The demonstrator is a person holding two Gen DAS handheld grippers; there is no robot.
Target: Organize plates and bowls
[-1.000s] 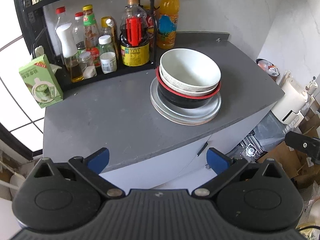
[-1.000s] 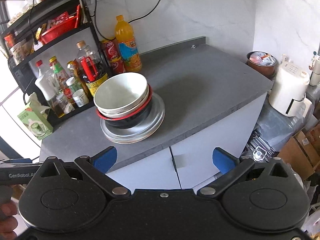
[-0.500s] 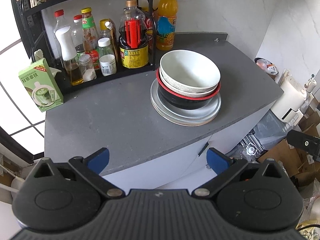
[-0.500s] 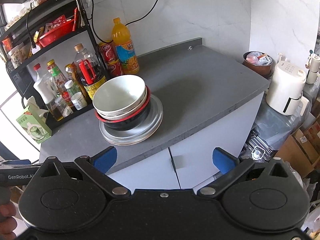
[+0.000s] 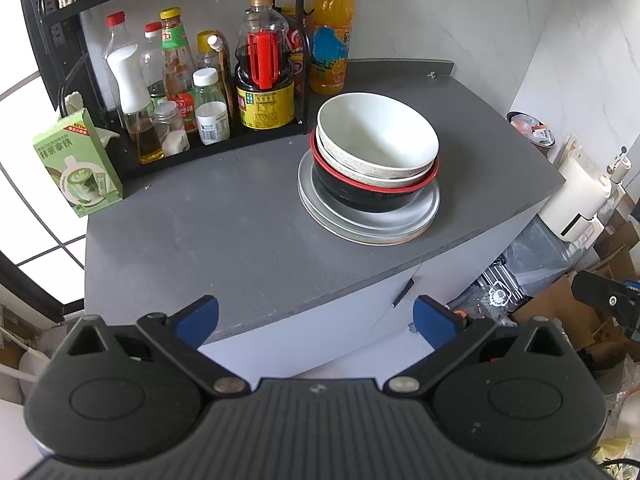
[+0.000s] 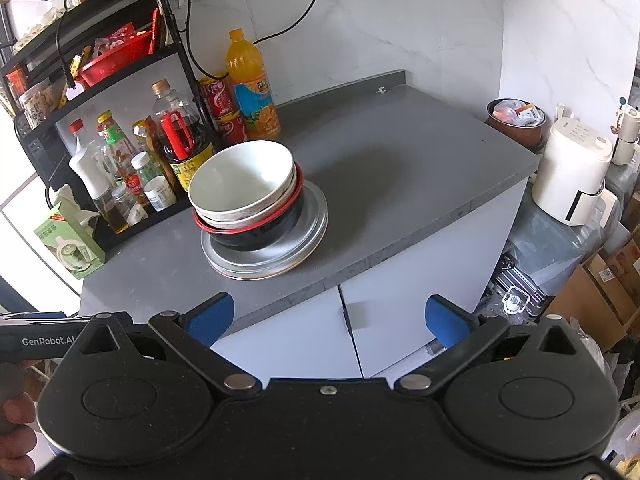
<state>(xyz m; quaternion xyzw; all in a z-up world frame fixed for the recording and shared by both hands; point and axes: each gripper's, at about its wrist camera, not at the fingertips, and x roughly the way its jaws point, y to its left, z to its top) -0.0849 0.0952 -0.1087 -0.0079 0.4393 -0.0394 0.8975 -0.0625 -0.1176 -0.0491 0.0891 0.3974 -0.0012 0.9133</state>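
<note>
A white bowl point(image 5: 378, 140) nests in a second pale bowl, which sits in a black bowl with a red rim point(image 5: 370, 196). The whole stack rests on silver plates point(image 5: 372, 226) on the grey countertop point(image 5: 224, 232). The right wrist view shows the same white bowl point(image 6: 242, 180), black bowl point(image 6: 256, 232) and plates point(image 6: 272, 260). My left gripper point(image 5: 316, 316) hangs open off the counter's front edge, well short of the stack. My right gripper point(image 6: 326, 316) is also open and empty, in front of the cabinet doors.
A black rack point(image 5: 288, 52) of sauce bottles stands behind the stack, an orange juice bottle point(image 5: 330, 36) beside it. A green carton point(image 5: 78, 168) sits at the counter's left. A white appliance point(image 6: 572, 180) and cardboard boxes point(image 6: 600, 292) lie to the right, below the counter.
Both grippers have drawn back and risen slightly from the counter, so the stack looks a little farther away. The bowls and plates have not moved.
</note>
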